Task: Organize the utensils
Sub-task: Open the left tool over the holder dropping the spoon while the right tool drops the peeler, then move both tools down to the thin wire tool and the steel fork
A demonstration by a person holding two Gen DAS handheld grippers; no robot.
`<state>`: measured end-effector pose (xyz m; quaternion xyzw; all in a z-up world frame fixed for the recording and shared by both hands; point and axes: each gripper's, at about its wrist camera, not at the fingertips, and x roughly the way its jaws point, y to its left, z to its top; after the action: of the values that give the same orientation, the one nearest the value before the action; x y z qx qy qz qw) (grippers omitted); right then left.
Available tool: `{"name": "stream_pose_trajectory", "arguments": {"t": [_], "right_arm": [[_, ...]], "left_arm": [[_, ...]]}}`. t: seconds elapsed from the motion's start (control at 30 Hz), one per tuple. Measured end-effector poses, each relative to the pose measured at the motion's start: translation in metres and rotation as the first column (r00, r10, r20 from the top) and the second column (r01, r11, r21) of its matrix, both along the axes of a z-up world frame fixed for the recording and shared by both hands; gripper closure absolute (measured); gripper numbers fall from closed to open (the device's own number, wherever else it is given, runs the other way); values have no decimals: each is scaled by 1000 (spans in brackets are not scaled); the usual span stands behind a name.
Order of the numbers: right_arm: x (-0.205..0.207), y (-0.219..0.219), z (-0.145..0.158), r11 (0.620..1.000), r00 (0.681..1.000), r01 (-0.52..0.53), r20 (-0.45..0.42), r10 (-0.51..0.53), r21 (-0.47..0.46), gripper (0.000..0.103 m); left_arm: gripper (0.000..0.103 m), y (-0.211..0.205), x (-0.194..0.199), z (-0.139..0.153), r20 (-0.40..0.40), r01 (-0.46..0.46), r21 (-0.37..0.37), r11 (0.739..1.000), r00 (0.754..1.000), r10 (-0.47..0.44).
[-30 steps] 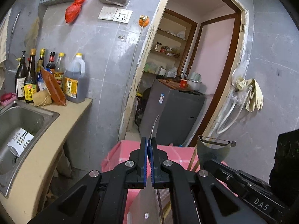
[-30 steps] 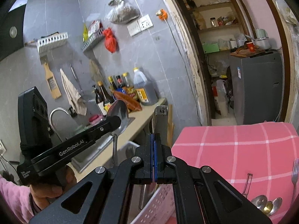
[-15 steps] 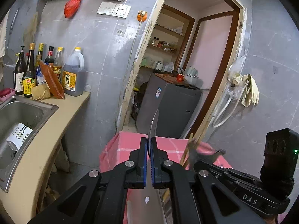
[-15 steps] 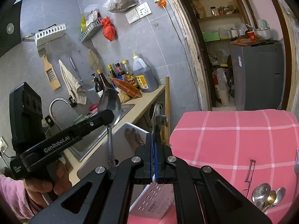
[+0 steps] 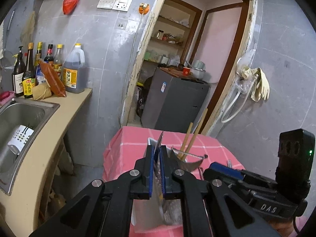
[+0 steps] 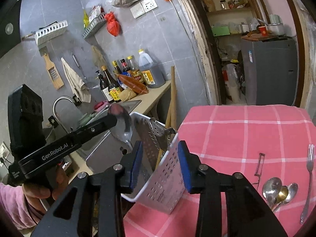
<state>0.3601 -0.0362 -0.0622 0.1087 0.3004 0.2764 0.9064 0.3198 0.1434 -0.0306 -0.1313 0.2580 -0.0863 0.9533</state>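
Both grippers are working over the white perforated caddy [image 6: 167, 175] that stands at the near-left corner of the pink checked table [image 6: 246, 130]. The left gripper [image 5: 156, 167] is nipped tight on a large metal spoon [image 6: 121, 126], bowl uppermost and handle pointing down into the caddy, which looks like the way to drop it in so it stands upright. The right gripper [image 6: 160, 165] has its jaws opening, now moderately wide and straddling the caddy's rim; the flat perforated grater [image 6: 153, 138] and the wooden chopsticks [image 5: 194, 136] stand inside, leaning on the wall, and nothing is pinched between the blue pads. A peeler [image 6: 259, 165], a fork [image 6: 308, 175] and a small heap of spoons [image 6: 278, 191] lie well to the right on the cloth, I'd guess awaiting their turn.
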Motion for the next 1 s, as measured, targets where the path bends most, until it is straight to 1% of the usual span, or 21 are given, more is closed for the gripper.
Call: {"name": "stream_pose_trajectory", "arguments": {"t": [0.1, 0.17, 0.23, 0.27, 0.33, 0.37, 0.43, 0.47, 0.5, 0.53, 0.6, 0.7, 0.73, 0.83, 1.0], "right_arm": [[-10, -12, 6, 999, 999, 33, 23, -33, 2, 69], [-15, -20, 11, 998, 998, 56, 42, -56, 2, 62], [-22, -31, 19, 996, 994, 85, 69, -85, 10, 54], [-27, -36, 23, 995, 991, 102, 83, -103, 13, 52], [-33, -46, 32, 991, 985, 131, 108, -132, 16, 44], [-37, -52, 35, 989, 982, 147, 121, -149, 19, 42], [-44, -65, 43, 983, 973, 181, 142, -182, 25, 25], [-47, -73, 47, 980, 968, 196, 155, -199, 32, 22], [-50, -80, 51, 978, 964, 207, 165, -210, 36, 17], [-54, -88, 54, 975, 958, 220, 179, -223, 38, 13], [-59, -104, 61, 968, 946, 247, 207, -249, 33, 9], [-67, -132, 70, 954, 925, 297, 238, -296, 31, 2], [-69, -138, 73, 951, 921, 308, 242, -306, 31, 1], [-73, -162, 79, 936, 904, 351, 252, -346, 26, 1], [-74, -203, 79, 917, 887, 399, 256, -385, -2, 1]], "left_arm": [[96, -1, -8, 2, 1, -9, -3, 1000, 1000, 9], [92, -3, -14, 5, 6, -10, -5, 1000, 1000, 10], [83, -7, -19, 9, 13, -13, -1, 1000, 1000, 13], [81, -10, -22, 11, 19, -13, 0, 1000, 1000, 13], [66, -17, -27, 17, 34, -15, 9, 1000, 999, 14], [62, -21, -30, 19, 42, -15, 14, 1000, 999, 15], [45, -31, -35, 26, 61, -19, 32, 999, 998, 17], [40, -36, -36, 29, 66, -20, 39, 999, 998, 18], [31, -40, -38, 31, 73, -21, 47, 999, 997, 17], [24, -48, -41, 35, 89, -24, 58, 998, 996, 19], [17, -59, -43, 40, 112, -25, 71, 997, 994, 17], [10, -80, -45, 46, 133, -19, 79, 997, 991, 8], [7, -85, -46, 46, 139, -19, 80, 997, 990, 8], [2, -104, -47, 49, 163, -24, 76, 997, 987, 11], [1, -137, -44, 47, 171, -16, 75, 997, 985, 3]]}}
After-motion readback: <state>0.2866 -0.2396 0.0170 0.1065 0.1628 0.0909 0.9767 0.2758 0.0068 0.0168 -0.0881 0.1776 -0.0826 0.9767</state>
